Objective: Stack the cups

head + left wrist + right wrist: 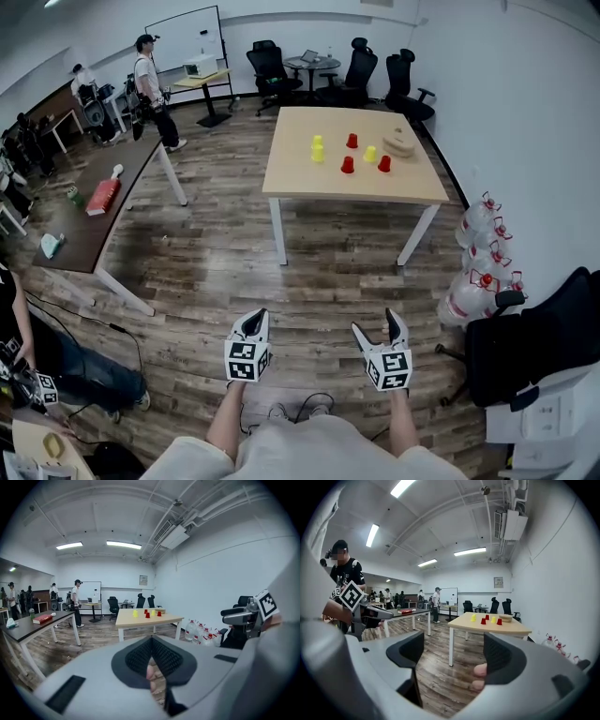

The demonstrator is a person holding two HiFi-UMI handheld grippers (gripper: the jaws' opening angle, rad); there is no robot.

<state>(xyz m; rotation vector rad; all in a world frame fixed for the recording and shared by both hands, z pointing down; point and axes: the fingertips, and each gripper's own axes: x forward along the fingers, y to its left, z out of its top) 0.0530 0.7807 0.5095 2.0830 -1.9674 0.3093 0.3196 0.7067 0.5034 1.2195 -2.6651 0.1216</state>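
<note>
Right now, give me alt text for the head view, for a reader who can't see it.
Red cups and yellow cups stand scattered on a light wooden table across the room. Near the bottom edge, the left gripper has its jaws together and the right gripper its jaws apart, both empty.

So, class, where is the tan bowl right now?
In the head view, the tan bowl sits near the wooden table's far right edge, just right of a yellow cup and beyond a red cup.

Wood-plank floor (216,253), white walls (525,112), light table (300,183), dark desk (84,239) on the left, office chairs (272,66), whiteboard (183,37), ceiling strip lights (123,544).
</note>
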